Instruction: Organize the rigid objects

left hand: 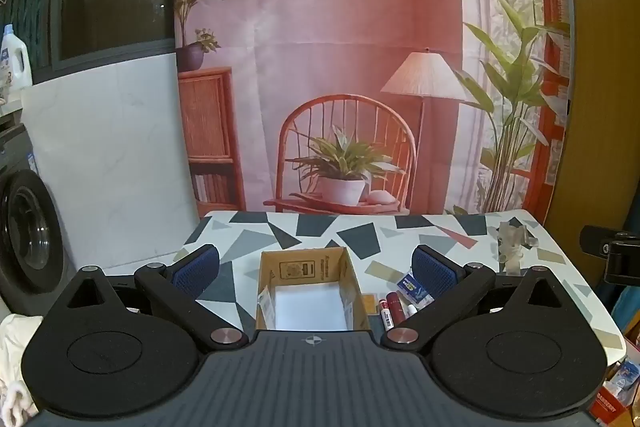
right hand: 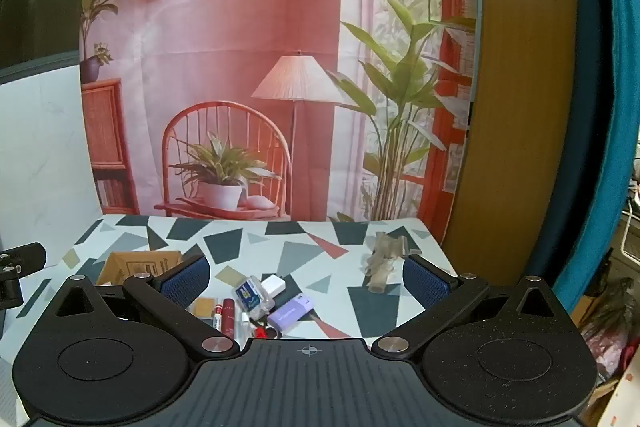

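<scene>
An open cardboard box [left hand: 310,289] stands on the patterned table [left hand: 360,235], its white floor bare. My left gripper [left hand: 316,271] hangs open above the near edge, the box between its blue pads. To the box's right lies a small pile: a dark red lipstick tube [left hand: 394,311], a white-and-red stick [left hand: 386,315] and a blue-labelled clear case [left hand: 412,289]. In the right wrist view the pile shows the lipstick tube [right hand: 228,315], the clear case [right hand: 252,295], a white block [right hand: 274,285] and a lilac box [right hand: 290,311]. My right gripper [right hand: 306,281] is open over them, holding nothing.
A crumpled clear plastic piece [right hand: 382,263] lies at the table's far right, also visible as plastic piece [left hand: 512,243]. A printed backdrop hangs behind the table. A washing machine [left hand: 24,235] stands at left. Boxes sit on the floor at right [left hand: 616,391].
</scene>
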A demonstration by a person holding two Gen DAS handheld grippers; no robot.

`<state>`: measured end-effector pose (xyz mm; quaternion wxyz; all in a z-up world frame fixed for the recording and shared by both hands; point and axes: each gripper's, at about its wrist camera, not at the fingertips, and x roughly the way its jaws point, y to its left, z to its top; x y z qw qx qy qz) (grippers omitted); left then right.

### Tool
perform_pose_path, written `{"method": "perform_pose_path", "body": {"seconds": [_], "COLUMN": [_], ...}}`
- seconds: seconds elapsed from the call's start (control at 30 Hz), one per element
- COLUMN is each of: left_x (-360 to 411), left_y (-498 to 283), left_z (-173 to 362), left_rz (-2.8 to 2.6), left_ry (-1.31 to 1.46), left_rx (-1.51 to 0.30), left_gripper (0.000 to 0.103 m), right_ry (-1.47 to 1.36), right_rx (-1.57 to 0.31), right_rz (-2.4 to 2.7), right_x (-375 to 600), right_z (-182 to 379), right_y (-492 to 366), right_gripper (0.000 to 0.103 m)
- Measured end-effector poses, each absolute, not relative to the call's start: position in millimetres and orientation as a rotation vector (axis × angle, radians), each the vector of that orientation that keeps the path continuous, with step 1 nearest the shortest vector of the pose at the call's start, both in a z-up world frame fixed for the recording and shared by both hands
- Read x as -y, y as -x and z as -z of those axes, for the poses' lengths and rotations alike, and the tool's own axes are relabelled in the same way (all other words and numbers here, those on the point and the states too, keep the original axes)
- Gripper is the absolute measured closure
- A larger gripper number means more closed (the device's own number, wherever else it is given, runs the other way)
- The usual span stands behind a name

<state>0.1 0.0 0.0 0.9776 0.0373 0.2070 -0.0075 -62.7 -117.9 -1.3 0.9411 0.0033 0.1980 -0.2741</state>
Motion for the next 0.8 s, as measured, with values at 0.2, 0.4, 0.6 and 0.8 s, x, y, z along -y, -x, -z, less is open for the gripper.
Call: {"method": "perform_pose_path", "body": {"seconds": [0.2, 0.4, 0.6, 0.8], "left_x": [0.0, -0.1, 0.0, 0.0], "left_y": [-0.2, -0.2, -0.2, -0.2], "left_z": [-0.3, -0.3, -0.4, -0.3], "left_rz": [0.016, 0.016, 0.017, 0.016], "left_ry": [-0.066, -0.064, -0.064, -0.065], "left_rx": [-0.423, -0.423, -0.423, -0.423], "left_gripper": [0.0, 0.0, 0.0, 0.0], "right_ry": [-0.006, -0.006, -0.006, -0.005], "right_rx": [-0.404, -0.406, -0.407, -0.407], "right_rz": [0.56, 0.56, 0.56, 0.56], "right_x": [118.0, 118.3, 118.7, 119.0], "right_z": [1.6, 1.9, 2.3, 2.7], "right_y": [62.5, 62.2, 62.0, 62.0], "right_gripper": [0.0, 0.0, 0.0, 0.0]}}
